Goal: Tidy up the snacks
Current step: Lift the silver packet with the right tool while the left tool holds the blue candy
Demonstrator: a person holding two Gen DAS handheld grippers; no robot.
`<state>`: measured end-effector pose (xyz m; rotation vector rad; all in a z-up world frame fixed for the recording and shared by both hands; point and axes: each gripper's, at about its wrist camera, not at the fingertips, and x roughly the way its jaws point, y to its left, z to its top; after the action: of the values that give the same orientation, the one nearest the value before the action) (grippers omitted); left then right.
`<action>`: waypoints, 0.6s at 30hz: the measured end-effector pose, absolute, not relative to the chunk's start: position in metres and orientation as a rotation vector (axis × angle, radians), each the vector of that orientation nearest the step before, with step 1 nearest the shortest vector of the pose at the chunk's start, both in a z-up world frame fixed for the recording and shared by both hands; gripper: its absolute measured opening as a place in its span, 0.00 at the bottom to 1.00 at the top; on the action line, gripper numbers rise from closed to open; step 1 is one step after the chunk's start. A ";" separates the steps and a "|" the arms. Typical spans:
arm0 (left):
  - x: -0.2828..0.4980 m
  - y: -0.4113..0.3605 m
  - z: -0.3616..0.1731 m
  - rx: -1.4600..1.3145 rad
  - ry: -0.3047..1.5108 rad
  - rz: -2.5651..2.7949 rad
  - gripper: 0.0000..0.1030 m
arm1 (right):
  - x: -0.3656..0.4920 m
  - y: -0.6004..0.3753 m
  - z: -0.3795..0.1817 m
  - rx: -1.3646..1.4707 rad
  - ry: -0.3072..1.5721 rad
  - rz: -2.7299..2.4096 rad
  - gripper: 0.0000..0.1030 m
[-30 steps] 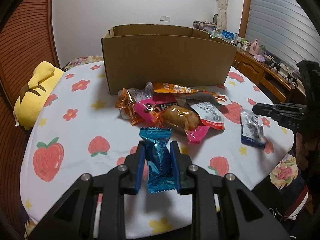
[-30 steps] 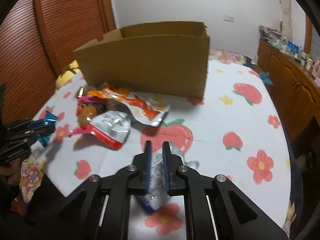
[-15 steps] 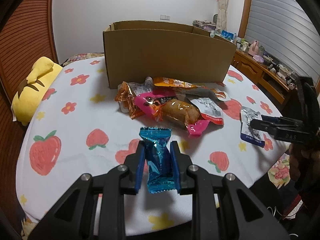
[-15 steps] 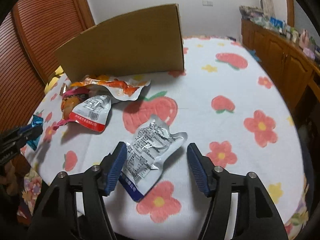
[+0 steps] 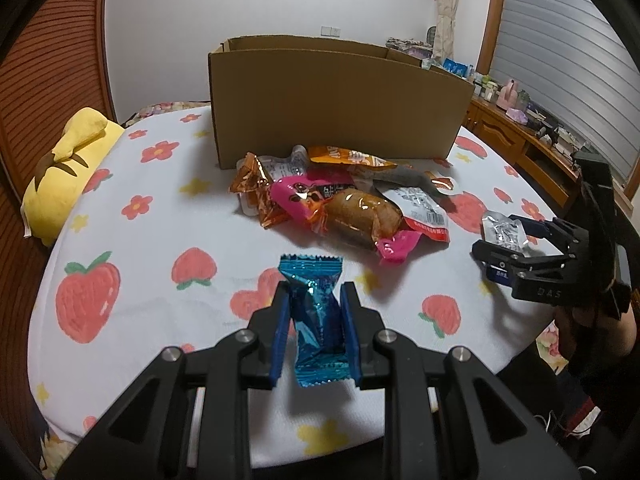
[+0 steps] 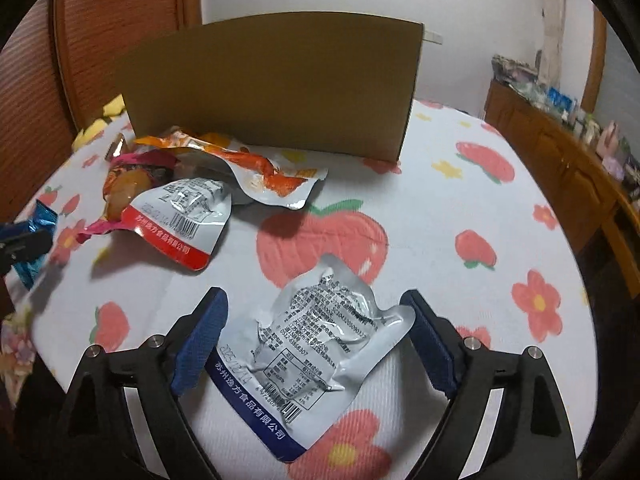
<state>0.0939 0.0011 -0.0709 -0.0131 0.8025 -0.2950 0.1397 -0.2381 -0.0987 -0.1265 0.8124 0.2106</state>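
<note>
1. Tablecloth (image 5: 132, 264), white with printed strawberries, hearts and flowers, covers the round table in the left wrist view. White wall behind, ribbed wooden panelling to the left, a curtain and grey blinds to the right, and a wooden sideboard (image 5: 516, 140) loaded with small clutter beneath the blinds. A yellow cushion (image 5: 68, 168) lies at the table's left edge.
2. Same view: the left gripper (image 5: 315, 320) is nearly closed, its blue pads clamped on a crinkled blue candy wrapper (image 5: 316, 316) that stands upright between the fingers, its zigzag top poking out beyond the tips.
3. Ahead of those fingers lies a heap of snack packets (image 5: 340, 204): orange, pink, amber and silver-red. Past the heap stands an open cardboard box (image 5: 336, 104). To the right of the fingers sits the right gripper (image 5: 508, 248), a silver pouch (image 5: 502, 232) lying between its prongs.
4. Right wrist view: same cloth, box (image 6: 276, 84) ahead and left of the fingers, sideboard (image 6: 560, 148) along the right.
5. The right gripper (image 6: 316, 320) has just been opening and stands wide. The silver pouch (image 6: 316, 344), blue-banded with printed labelling and a barcode, lies flat on the cloth between the fingers. The left pad lies at its left edge, but nothing squeezes it.
6. The heap (image 6: 192, 188) lies ahead to the left; the left gripper's candy (image 6: 34, 232) shows at the far left edge.
</note>
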 end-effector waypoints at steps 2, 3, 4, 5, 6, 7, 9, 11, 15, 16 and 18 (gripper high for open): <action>0.094 0.002 -0.072 -0.017 0.806 -0.296 0.22 | 0.135 -0.240 -0.100 -0.122 0.783 0.203 0.89; 0.095 0.002 -0.072 -0.018 0.807 -0.297 0.22 | 0.133 -0.242 -0.101 -0.116 0.775 0.199 0.89; 0.094 0.001 -0.072 -0.018 0.807 -0.298 0.22 | 0.131 -0.242 -0.101 -0.115 0.768 0.192 0.89; 0.094 0.000 -0.072 -0.018 0.807 -0.300 0.22 | 0.130 -0.242 -0.101 -0.110 0.765 0.188 0.89; 0.095 0.000 -0.072 -0.017 0.807 -0.301 0.22 | 0.129 -0.242 -0.102 -0.106 0.761 0.183 0.89; 0.094 -0.001 -0.072 -0.016 0.805 -0.304 0.22 | 0.128 -0.243 -0.102 -0.103 0.756 0.177 0.89; 0.094 -0.002 -0.071 -0.014 0.804 -0.306 0.22 | 0.126 -0.243 -0.102 -0.094 0.744 0.171 0.90; 0.093 -0.002 -0.072 -0.013 0.804 -0.307 0.22 | 0.121 -0.243 -0.104 -0.093 0.728 0.168 0.90; 0.094 -0.001 -0.073 -0.018 0.809 -0.305 0.22 | 0.119 -0.243 -0.102 -0.102 0.731 0.188 0.64; 0.094 -0.001 -0.073 -0.019 0.810 -0.305 0.22 | 0.118 -0.242 -0.100 -0.103 0.730 0.195 0.59; 0.093 -0.001 -0.073 -0.020 0.810 -0.306 0.22 | 0.118 -0.241 -0.099 -0.111 0.738 0.199 0.58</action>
<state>0.0932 -0.0014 -0.0731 -0.0203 0.8100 -0.3061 0.1184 -0.2412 -0.0988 -0.1109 0.7378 0.1985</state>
